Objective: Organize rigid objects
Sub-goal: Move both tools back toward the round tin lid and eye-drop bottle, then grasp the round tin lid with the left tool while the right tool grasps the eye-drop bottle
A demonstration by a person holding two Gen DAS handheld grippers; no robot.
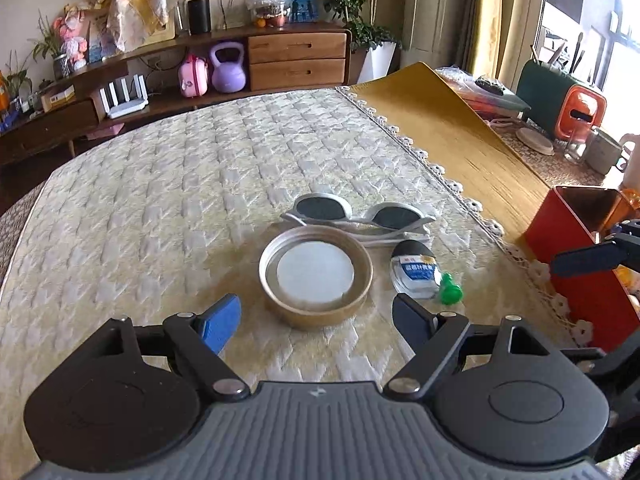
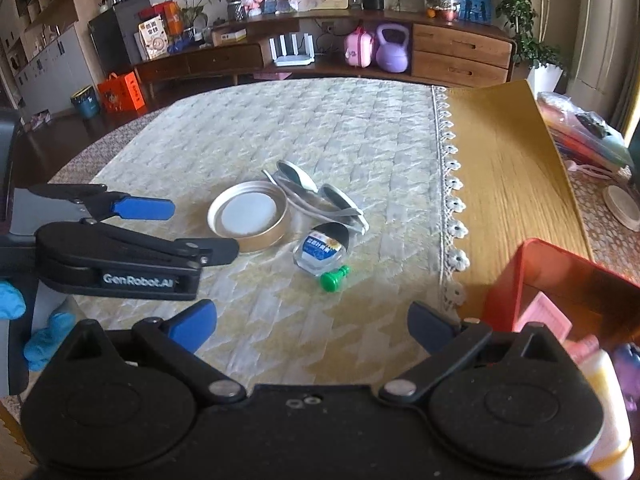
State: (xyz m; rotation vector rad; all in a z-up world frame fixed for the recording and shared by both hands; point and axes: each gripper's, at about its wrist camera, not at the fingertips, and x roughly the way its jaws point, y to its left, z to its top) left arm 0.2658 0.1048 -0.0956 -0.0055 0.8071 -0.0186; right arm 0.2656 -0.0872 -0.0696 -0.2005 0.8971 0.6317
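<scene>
The left gripper [image 1: 316, 316] hangs low over the near part of the table, level and pointing toward the far edge, with its jaws spread wide and nothing between them; its blue-padded fingers [image 1: 222, 322] flank the near rim of the jar lid [image 1: 316, 276] without touching it. From the right wrist view the same left gripper [image 2: 200, 228] reaches in from the table's left side, fingers roughly parallel to the cloth, and a blue-gloved hand [image 2: 44, 336] shows behind its body. The right gripper [image 2: 312, 324] is also wide and empty, held nearer the table's front edge and aimed at the same cluster. The jar lid lies upside down on the quilted tablecloth [image 1: 160, 208], its white liner facing up, about midway across the table. Just behind it toward the far edge lie white-framed sunglasses [image 1: 356, 214], folded, apparently touching the lid's rim, though the angle makes that hard to confirm. To the right of the lid a small clear bottle [image 1: 416, 274] lies on its side with a green cap [image 1: 451, 289] pointing at the near right corner. Further right, past the cloth's lace trim and on a yellow mat [image 1: 460, 144], stands an open red box [image 1: 580, 240] near the table's right edge, with several items inside it.
</scene>
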